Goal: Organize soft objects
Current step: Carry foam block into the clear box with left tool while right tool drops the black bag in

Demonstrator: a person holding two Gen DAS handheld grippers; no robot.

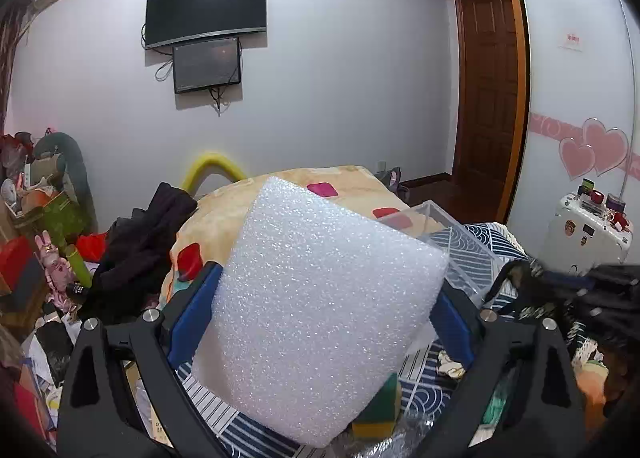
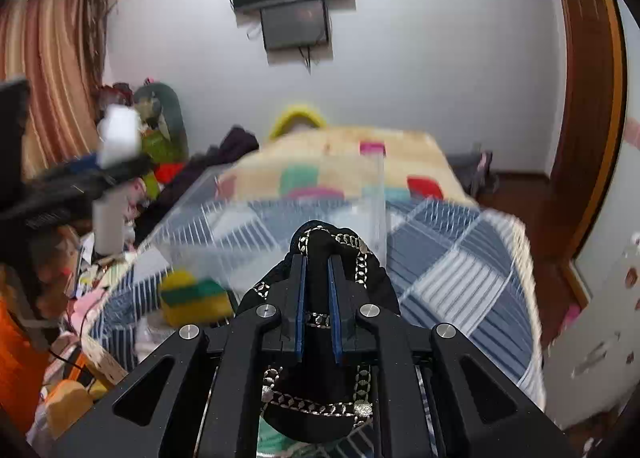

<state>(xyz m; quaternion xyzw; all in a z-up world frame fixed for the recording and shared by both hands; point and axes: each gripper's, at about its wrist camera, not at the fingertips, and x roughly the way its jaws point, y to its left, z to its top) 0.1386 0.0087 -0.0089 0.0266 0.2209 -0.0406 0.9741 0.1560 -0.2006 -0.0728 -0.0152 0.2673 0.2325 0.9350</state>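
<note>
My left gripper (image 1: 326, 290) is shut on a white foam block (image 1: 320, 306) and holds it above the bed; the block fills the middle of the left wrist view. My right gripper (image 2: 318, 262) is shut on a black cloth with a chain print (image 2: 320, 338), which hangs over and below the fingers. The right gripper with this cloth also shows at the right of the left wrist view (image 1: 560, 290). A clear plastic bin (image 2: 280, 218) stands on the bed ahead of the right gripper. A yellow-green sponge (image 2: 196, 296) lies on the bed by the bin.
The bed has a blue-white patterned cover (image 2: 460, 250) and a beige blanket (image 1: 224, 218) behind. Dark clothes (image 1: 144, 242) and cluttered toys (image 1: 48, 218) sit left of the bed. A white suitcase (image 1: 592, 226) stands at right, near a wooden door (image 1: 488, 98).
</note>
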